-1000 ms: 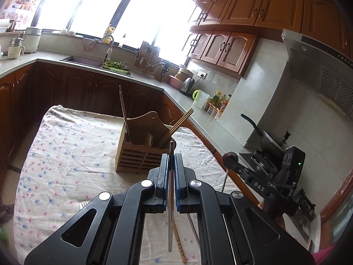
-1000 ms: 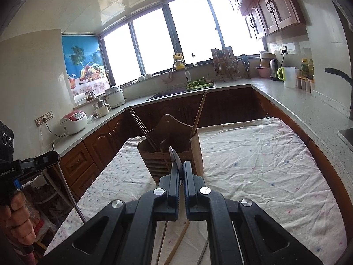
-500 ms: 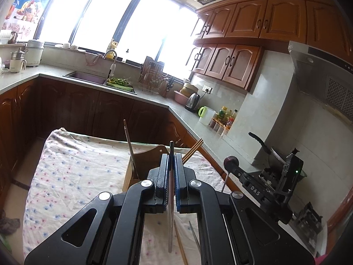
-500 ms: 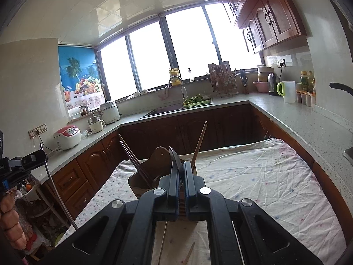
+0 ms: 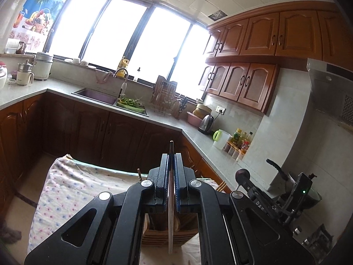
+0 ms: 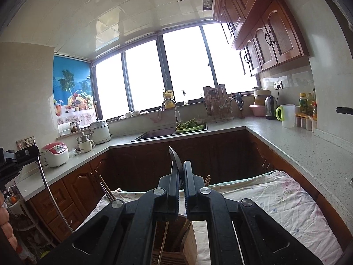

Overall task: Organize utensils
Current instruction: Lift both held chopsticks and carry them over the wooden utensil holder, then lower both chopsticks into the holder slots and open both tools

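Both grippers risen, one wooden holder (image 5: 167, 235) below, two utensils clamped

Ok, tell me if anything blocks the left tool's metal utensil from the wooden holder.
Nothing visible does. The metal utensil, clamped in the left tool, hangs over the wooden holder; only chopsticks already stand inside it.

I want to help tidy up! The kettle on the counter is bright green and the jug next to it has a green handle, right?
Not quite: the kettle is shiny silver with a black handle, as the right wrist view shows. The jug beside it does have a green handle.
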`<act>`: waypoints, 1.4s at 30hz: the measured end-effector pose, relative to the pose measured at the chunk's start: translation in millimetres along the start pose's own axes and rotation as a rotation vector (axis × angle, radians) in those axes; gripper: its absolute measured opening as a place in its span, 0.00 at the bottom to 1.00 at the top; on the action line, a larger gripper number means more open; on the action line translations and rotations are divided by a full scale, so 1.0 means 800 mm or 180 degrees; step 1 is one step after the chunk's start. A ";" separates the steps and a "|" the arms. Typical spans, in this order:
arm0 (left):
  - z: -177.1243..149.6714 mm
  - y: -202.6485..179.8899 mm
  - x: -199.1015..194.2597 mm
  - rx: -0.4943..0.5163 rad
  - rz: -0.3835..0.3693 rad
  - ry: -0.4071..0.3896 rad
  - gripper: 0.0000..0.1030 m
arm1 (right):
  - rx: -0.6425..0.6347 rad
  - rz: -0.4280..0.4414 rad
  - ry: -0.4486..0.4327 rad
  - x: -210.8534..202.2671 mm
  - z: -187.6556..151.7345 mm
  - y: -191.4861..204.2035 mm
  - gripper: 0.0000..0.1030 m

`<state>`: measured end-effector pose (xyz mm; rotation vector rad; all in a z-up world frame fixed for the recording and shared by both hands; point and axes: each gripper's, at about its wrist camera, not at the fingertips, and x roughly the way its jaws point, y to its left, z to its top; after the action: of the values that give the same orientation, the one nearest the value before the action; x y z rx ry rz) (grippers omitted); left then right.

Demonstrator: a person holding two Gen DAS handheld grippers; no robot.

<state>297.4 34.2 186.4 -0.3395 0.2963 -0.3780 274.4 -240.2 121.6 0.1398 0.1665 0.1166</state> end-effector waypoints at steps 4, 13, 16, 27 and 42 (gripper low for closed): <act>0.006 0.005 0.021 0.0003 0.0086 -0.0116 0.03 | 0.0007 -0.0064 -0.0077 0.022 0.003 0.000 0.04; -0.005 0.026 0.065 -0.0073 0.0254 -0.0201 0.03 | -0.0227 -0.0161 -0.0205 0.050 -0.006 0.011 0.04; -0.016 0.034 0.075 -0.0110 0.0290 -0.0207 0.03 | -0.0306 -0.0171 -0.0233 0.058 -0.015 0.015 0.04; -0.066 0.044 0.094 -0.0232 0.0343 -0.0058 0.03 | -0.0496 -0.0110 -0.0299 0.061 -0.065 0.024 0.04; -0.111 0.031 0.101 -0.0037 0.0382 0.0244 0.04 | -0.0405 -0.0146 0.0131 0.046 -0.094 0.005 0.04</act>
<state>347.0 -0.3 79.7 -0.3173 0.3921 -0.2717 296.9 -221.6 42.8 0.0067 0.2026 0.0841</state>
